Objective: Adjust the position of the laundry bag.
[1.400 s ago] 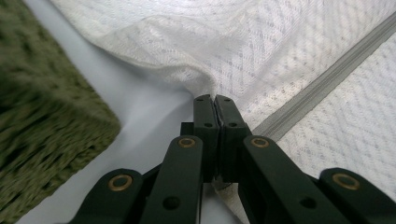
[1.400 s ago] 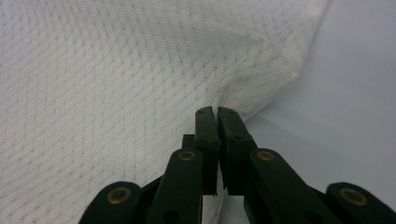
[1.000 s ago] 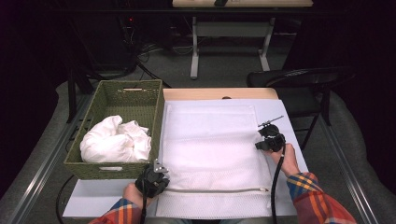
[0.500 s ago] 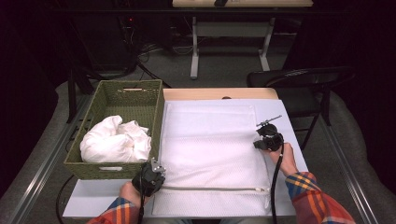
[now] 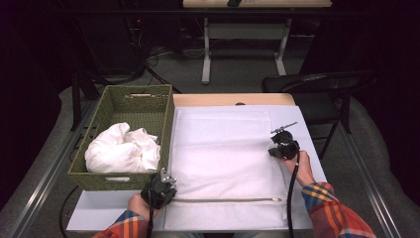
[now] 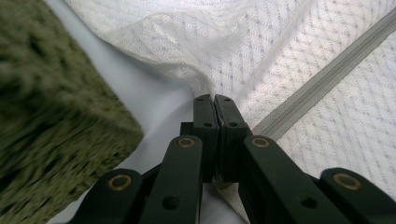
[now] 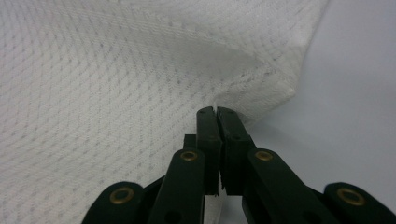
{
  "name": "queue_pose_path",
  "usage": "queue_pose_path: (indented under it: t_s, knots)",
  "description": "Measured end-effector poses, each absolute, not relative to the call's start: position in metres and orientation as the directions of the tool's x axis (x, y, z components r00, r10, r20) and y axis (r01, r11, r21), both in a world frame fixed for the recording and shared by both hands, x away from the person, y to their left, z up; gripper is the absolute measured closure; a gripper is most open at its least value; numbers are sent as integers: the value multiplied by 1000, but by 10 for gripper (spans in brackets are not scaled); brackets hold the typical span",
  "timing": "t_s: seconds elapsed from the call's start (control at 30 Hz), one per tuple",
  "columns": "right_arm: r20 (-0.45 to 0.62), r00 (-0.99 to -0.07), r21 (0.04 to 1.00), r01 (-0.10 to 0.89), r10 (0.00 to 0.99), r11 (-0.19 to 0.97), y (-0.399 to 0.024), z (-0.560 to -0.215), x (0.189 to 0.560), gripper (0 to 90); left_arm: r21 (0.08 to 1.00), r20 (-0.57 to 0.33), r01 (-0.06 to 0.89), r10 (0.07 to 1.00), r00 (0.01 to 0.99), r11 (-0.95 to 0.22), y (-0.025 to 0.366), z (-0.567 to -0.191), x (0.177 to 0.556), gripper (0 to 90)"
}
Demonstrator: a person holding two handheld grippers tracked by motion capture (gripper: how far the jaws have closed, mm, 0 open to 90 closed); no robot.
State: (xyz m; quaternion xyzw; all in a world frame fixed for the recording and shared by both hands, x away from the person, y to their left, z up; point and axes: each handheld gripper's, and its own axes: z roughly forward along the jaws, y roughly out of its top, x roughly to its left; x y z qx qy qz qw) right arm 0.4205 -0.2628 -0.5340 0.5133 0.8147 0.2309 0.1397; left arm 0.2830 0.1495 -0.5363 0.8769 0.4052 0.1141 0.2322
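Observation:
A white mesh laundry bag [image 5: 223, 153] lies flat on the table, its grey zipper [image 5: 223, 200] running along the near edge. My left gripper [image 5: 161, 186] sits at the bag's near left edge, beside the zipper's end. In the left gripper view the left gripper [image 6: 215, 98] is shut on a raised fold of the mesh [image 6: 289, 46], with the zipper [image 6: 322, 74] just to its right. My right gripper [image 5: 282, 148] rests at the bag's right edge. In the right gripper view the right gripper [image 7: 217, 109] is shut on the hemmed edge of the mesh [image 7: 93, 93], which lifts slightly.
A green woven basket [image 5: 124, 96] holding a bundle of white cloth [image 5: 121, 151] stands left of the bag, close to my left gripper; its wall [image 6: 46, 121] looms in the left gripper view. Bare white table surface [image 5: 99, 213] lies at the near left. A dark chair [image 5: 317, 84] stands beyond the right corner.

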Motion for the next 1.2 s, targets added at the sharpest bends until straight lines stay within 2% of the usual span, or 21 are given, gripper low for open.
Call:
queue_pose_path:
  t_s: [0.47, 0.53, 0.57, 0.6, 0.63, 0.67, 0.87, 0.97, 1.0, 1.03, 1.2]
  knots:
    - [12, -445, 524, 766, 895, 374, -258, -534, 426, 872, 501, 22, 662, 772, 635, -558, 154, -536, 284, 878]
    - [22, -447, 516, 771, 894, 373, -259, -533, 424, 722, 499, 20, 660, 769, 638, -561, 154, -535, 283, 832]
    - [22, -447, 516, 771, 894, 373, -259, -533, 424, 722, 501, 17, 657, 765, 643, -563, 154, -534, 283, 832]
    - [30, -449, 521, 769, 893, 370, -260, -531, 423, 676, 504, 13, 652, 760, 650, -566, 154, -534, 282, 798]
    - [31, -450, 524, 768, 892, 369, -261, -529, 421, 611, 507, 4, 649, 755, 656, -567, 155, -533, 281, 748]
    - [21, -447, 527, 765, 894, 370, -262, -526, 419, 531, 505, 7, 646, 751, 660, -572, 154, -532, 280, 659]
    - [35, -446, 565, 747, 894, 350, -277, -509, 397, 255, 527, -12, 611, 714, 701, -591, 154, -524, 273, 352]
    - [48, -455, 577, 739, 889, 347, -282, -506, 389, 207, 549, -3, 575, 687, 727, -607, 151, -519, 268, 315]
    - [36, -466, 580, 730, 884, 361, -283, -503, 379, 171, 551, -5, 568, 679, 734, -611, 150, -517, 267, 262]
    - [35, -471, 580, 728, 882, 365, -284, -501, 375, 154, 559, -10, 562, 673, 739, -609, 149, -517, 266, 247]
    - [41, -496, 592, 711, 867, 378, -283, -495, 360, 106, 573, -12, 547, 662, 750, -610, 146, -513, 266, 171]
